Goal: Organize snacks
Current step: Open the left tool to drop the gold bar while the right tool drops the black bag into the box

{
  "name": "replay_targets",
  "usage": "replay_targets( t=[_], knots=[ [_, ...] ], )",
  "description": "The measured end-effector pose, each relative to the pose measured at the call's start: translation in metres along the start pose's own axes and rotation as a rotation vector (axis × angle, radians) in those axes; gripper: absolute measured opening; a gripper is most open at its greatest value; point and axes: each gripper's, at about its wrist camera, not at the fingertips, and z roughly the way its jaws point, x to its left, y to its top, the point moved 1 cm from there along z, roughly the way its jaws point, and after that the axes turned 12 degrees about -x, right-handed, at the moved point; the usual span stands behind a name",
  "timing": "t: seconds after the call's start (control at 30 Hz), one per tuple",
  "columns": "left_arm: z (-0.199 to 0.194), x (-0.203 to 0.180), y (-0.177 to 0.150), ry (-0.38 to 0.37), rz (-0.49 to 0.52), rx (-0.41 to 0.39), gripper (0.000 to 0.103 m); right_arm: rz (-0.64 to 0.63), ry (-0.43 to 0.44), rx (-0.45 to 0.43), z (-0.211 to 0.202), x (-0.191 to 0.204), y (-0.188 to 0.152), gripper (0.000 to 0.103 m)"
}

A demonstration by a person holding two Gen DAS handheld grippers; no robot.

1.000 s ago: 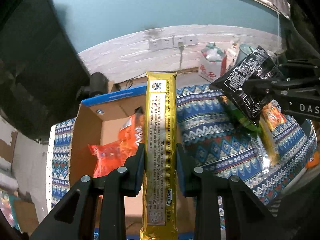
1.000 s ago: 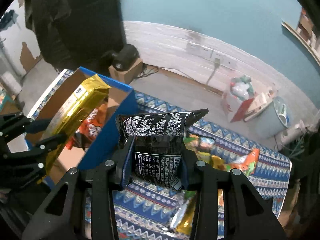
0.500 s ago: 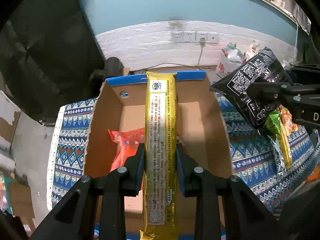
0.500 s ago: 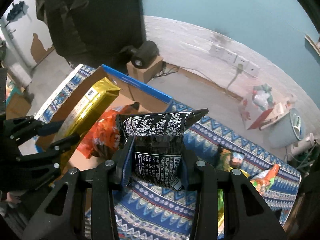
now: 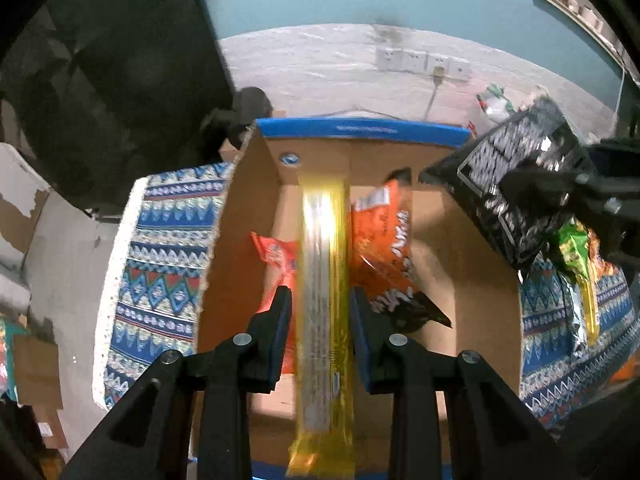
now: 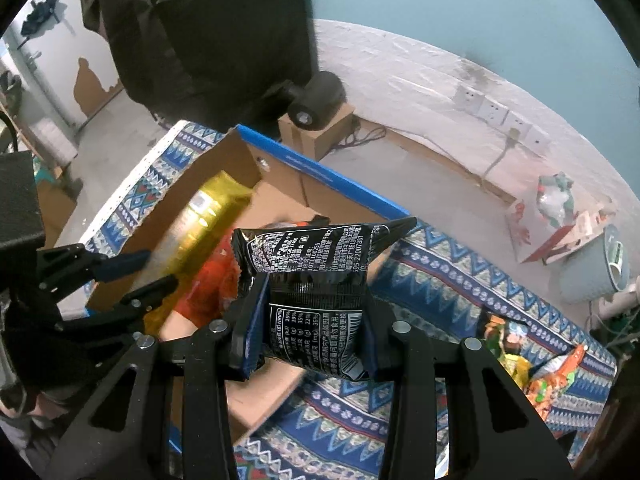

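Observation:
My left gripper (image 5: 322,304) is shut on a long gold snack pack (image 5: 324,280) and holds it over the open cardboard box (image 5: 240,240) with the blue rim. Orange snack bags (image 5: 384,240) lie inside the box. My right gripper (image 6: 310,312) is shut on a black snack bag (image 6: 316,280) and holds it above the box's right edge. The black bag also shows in the left wrist view (image 5: 512,184). The gold pack (image 6: 200,232) and left gripper (image 6: 132,276) show in the right wrist view.
The box stands on a table with a blue patterned cloth (image 5: 160,264). Several loose snack bags (image 6: 520,360) lie on the cloth to the right of the box. A small cardboard box with a black roll (image 6: 316,120) stands on the floor beyond.
Both grippers moved left and forward over the box. The gold pack now points down into the box, and the black bag has come to the box's right side.

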Motion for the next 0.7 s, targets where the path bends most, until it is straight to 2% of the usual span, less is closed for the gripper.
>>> replay_targets(
  t=[0.1,0.13,0.53,0.67,0.7],
  knots=[
    [-0.004,0.004,0.003,0.027,0.005,-0.014,0.049,-0.002,0.014,0.016,0.007,0.005,-0.001,0.038],
    [-0.006,0.006,0.003,0.030,0.002,-0.022,0.051,-0.004,0.017,0.022,0.009,0.006,-0.002,0.038],
    [-0.015,0.009,0.007,0.033,0.002,-0.035,0.051,-0.043,0.075,0.075,0.022,0.027,-0.014,0.039],
    [-0.017,0.008,0.008,0.034,0.001,-0.039,0.053,-0.045,0.117,0.081,0.022,0.031,-0.015,0.042],
    [-0.017,0.008,0.008,0.031,0.001,-0.038,0.054,-0.046,0.121,0.082,0.022,0.032,-0.016,0.046]
  ],
)
